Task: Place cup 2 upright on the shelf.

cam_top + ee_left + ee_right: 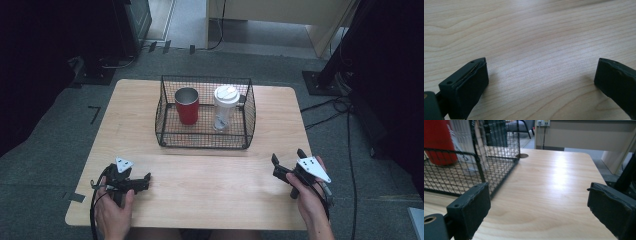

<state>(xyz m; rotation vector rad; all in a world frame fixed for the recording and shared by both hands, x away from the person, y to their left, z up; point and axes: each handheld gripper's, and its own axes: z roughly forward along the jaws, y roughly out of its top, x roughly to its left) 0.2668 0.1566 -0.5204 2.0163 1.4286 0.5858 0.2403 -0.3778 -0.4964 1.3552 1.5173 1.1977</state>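
A black wire basket (170, 135) stands at the middle back of the wooden table (210, 180). It holds a red cup (187, 106) and, to its right, a clear bottle with a white lid (224, 107). My left gripper (146, 182) lies low over the table's front left corner, open, with bare wood between its jaws (541, 72). Near the front right edge my right gripper (287, 156) is open and holds nothing (539, 195). In the right gripper view the basket (480, 167) is ahead on the left, with the red cup (439, 142) inside.
Bare wood runs between the two grippers in front of the basket. Dark floor surrounds the table, with cables (330, 107) on the right. A light desk (584, 137) stands beyond the table's far edge.
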